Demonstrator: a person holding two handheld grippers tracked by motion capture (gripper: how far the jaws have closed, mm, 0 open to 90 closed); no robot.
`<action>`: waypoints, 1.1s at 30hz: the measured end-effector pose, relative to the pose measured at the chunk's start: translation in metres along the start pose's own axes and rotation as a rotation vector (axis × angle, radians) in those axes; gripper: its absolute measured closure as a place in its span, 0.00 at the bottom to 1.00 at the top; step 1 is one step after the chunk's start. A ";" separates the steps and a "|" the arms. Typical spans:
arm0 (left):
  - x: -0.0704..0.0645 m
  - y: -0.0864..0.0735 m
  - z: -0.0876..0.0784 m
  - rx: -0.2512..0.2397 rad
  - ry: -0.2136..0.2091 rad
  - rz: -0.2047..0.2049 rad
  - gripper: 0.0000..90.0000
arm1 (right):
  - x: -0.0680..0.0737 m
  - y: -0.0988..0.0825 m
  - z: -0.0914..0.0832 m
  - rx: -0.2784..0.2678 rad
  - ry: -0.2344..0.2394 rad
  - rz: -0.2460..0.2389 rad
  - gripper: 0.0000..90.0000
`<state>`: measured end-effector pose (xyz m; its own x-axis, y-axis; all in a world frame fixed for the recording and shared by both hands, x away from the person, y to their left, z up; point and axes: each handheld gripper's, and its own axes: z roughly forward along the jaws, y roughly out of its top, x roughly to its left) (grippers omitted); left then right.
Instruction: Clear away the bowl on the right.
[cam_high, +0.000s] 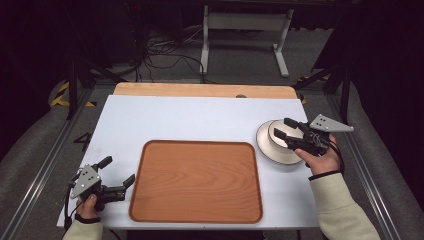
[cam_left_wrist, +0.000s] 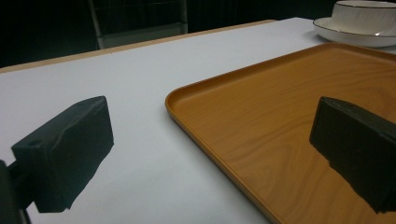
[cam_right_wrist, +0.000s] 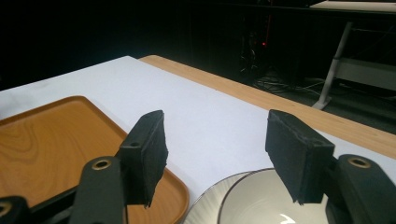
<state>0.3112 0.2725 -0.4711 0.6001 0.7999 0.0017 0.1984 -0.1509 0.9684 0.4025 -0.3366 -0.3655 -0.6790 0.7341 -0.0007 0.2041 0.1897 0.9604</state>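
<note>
Cup (cam_high: 283, 134) and saucer (cam_high: 272, 150) are sitting together near the right edge of the white table (cam_high: 200, 120), just beside the right rim of the wooden tray (cam_high: 196, 181). Both are glossy, cream-coloured and round; in the left gripper view the cup (cam_left_wrist: 364, 16) is showing a thin dark line along its lip, and the saucer (cam_left_wrist: 348, 35) is flaring wide and shallow beneath it. Your right gripper (cam_high: 282, 128) is hovering over the cup with its jaws standing apart and gripping nothing; in the right gripper view its matte black pads (cam_right_wrist: 149, 151) are sitting above the cup (cam_right_wrist: 266, 198) without touching it. The tray is a rounded rectangle of orange-brown grain with a low raised lip (cam_left_wrist: 196, 135), and its floor is lying bare. Your left gripper (cam_high: 117, 174) is resting at the table's near left corner, jaws spread wide and holding nothing, one pad (cam_left_wrist: 67, 149) over white tabletop, the other over the tray's edge. Behind the tray, open white surface is running back to a pale wooden strip (cam_high: 200, 90).
</note>
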 end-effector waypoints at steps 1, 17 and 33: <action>0.000 0.000 0.000 0.000 0.000 0.000 0.00 | -0.003 0.003 0.000 0.004 -0.007 -0.002 0.42; 0.000 0.000 0.000 0.002 0.003 0.003 0.00 | -0.034 0.011 -0.002 0.036 -0.064 0.035 0.45; 0.000 0.000 0.001 0.005 0.007 0.001 0.00 | -0.065 -0.003 0.003 0.126 -0.146 0.075 0.45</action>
<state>0.3115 0.2718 -0.4712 0.5946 0.8040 0.0043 0.2015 -0.1542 0.9673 0.4480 -0.3826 -0.3690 -0.5507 0.8344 0.0206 0.3433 0.2040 0.9168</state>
